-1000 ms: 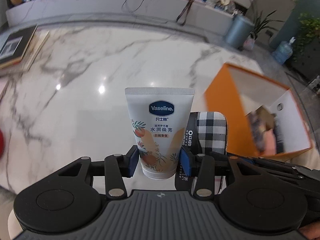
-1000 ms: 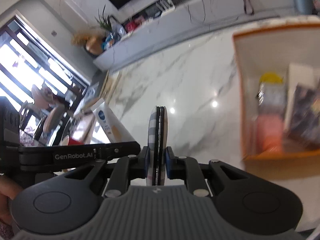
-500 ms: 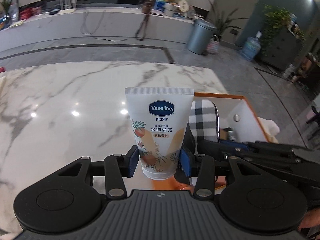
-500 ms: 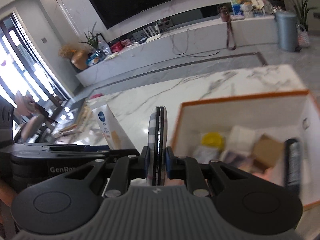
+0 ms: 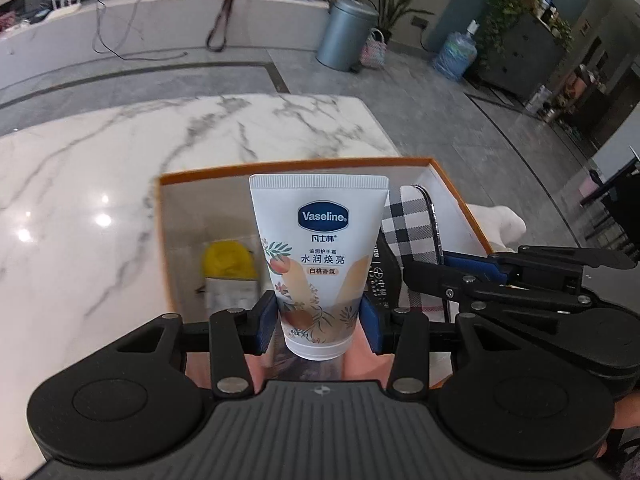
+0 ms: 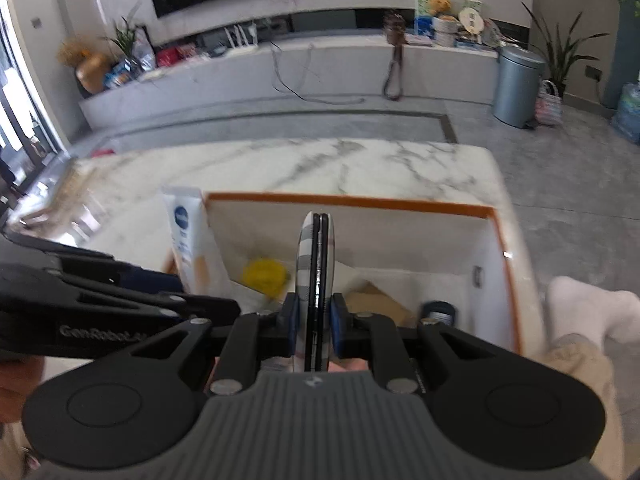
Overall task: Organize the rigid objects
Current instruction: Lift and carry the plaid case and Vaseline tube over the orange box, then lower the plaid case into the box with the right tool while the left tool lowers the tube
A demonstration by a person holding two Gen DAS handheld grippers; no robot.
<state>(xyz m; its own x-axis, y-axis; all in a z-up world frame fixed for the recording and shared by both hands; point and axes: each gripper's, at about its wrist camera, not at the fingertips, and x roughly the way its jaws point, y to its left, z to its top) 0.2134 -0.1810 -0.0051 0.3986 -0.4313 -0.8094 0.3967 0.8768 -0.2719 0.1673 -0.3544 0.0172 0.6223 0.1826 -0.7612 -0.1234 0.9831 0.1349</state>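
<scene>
Left gripper (image 5: 318, 318): clamped on Vaseline tube (image 5: 319, 256) — above orange box (image 5: 296, 166)
Right gripper (image 6: 314, 322): pinching checkered flat case (image 6: 314, 272) edge-on — over same box

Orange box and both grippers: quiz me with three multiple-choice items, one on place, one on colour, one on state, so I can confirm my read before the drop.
1. Where does the orange box stand?
A. on the marble table
B. on the floor
C. on a chair

2. What colour is the round lid inside the box?
A. green
B. yellow
C. purple

3. What is the left gripper doing?
A. hanging open and empty
B. shut on the Vaseline tube
C. shut on a spoon

Answers:
1 A, the marble table runs on beyond the box's far wall.
2 B, the yellow lid lies on the box floor.
3 B, both pads press the Vaseline tube near its cap.
</scene>
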